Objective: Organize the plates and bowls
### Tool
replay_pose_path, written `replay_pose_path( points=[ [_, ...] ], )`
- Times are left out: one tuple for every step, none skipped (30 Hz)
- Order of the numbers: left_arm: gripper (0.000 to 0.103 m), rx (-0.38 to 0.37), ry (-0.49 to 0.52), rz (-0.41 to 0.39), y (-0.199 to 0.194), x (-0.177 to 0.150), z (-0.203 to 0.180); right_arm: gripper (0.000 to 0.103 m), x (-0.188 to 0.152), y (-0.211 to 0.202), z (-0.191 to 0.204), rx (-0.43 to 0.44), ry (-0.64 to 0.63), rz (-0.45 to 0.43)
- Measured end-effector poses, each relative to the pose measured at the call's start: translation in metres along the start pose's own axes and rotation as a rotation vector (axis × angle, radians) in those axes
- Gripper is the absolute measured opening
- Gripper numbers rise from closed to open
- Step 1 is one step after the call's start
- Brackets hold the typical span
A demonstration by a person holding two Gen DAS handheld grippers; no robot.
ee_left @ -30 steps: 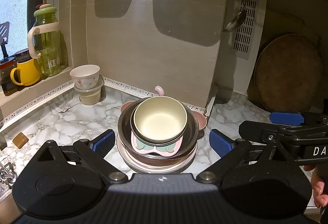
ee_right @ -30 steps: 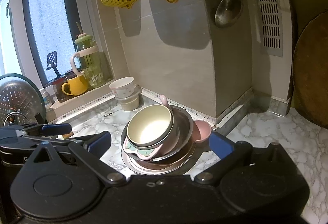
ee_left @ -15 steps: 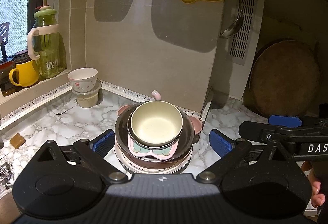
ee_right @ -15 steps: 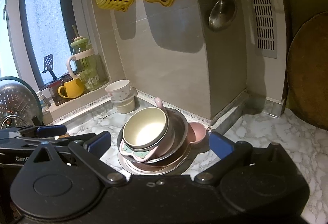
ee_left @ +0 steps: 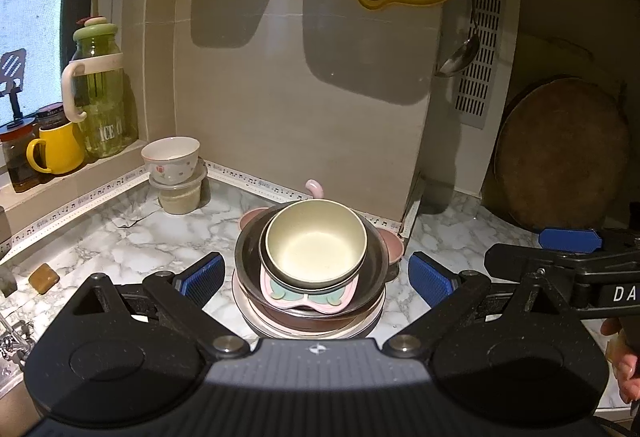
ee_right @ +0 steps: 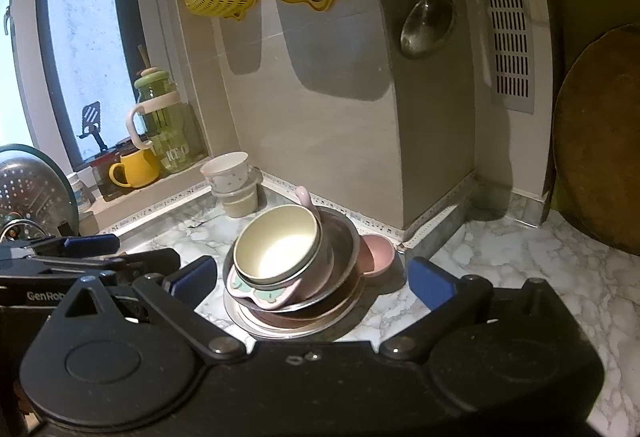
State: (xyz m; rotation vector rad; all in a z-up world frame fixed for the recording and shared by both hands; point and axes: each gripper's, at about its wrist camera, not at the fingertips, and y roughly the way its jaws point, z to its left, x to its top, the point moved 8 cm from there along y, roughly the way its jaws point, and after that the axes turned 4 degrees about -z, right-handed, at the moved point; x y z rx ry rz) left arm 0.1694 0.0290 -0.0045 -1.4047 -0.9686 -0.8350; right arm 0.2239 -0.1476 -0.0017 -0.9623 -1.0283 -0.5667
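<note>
Bowls and plates sit nested in one stack (ee_left: 312,277) on the marble desk (ee_left: 132,241), close to the corner of the wall. A cream bowl (ee_left: 316,247) is on top, tilted slightly in the right wrist view. Under it lies a pink plate with green patches (ee_left: 308,293), then a dark metal bowl (ee_left: 376,269), then a pale plate (ee_left: 256,317) at the bottom. A small pink bowl (ee_right: 378,251) rests just beside the stack, touching its far right side.

Both tools hang short of the stack with nothing between their fingers. The left tool (ee_left: 316,277) is spread wide, its blue pads either side of the pile. The right tool (ee_right: 312,277) is equally wide and faces the stack from the right.

The next step is probably lifting the cream bowl off the top. To do it well, one tool should come down over the near rim, with one finger inside and one outside, and close firmly before lifting. The bowl looks smooth and may slip, so lift straight up. The other tool could steady the metal bowl so the pink plate does not slide.

A floral cup (ee_left: 172,159) on a tub stands well apart at the back left.
</note>
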Motion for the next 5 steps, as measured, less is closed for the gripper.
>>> replay_pose_path(
  points=[
    [0.099,0.003,0.0,0.002,0.0,0.0,0.0,0.102,0.0,0.0,-0.001,-0.002,0.003,0.0],
    [0.099,0.004,-0.002,0.005,0.001,-0.001,0.001,0.102,0.0,0.001,-0.003,-0.006,0.006,0.001],
    [0.099,0.003,-0.006,0.011,0.002,-0.002,0.001,0.102,0.0,0.001,-0.006,-0.012,0.009,0.004],
    [0.099,0.004,-0.008,0.015,0.002,-0.002,0.001,0.102,0.0,0.002,-0.01,-0.02,0.011,0.004],
    [0.099,0.008,-0.008,0.018,0.002,-0.003,0.002,0.102,0.0,0.004,-0.015,-0.03,0.015,0.003]
  ],
)
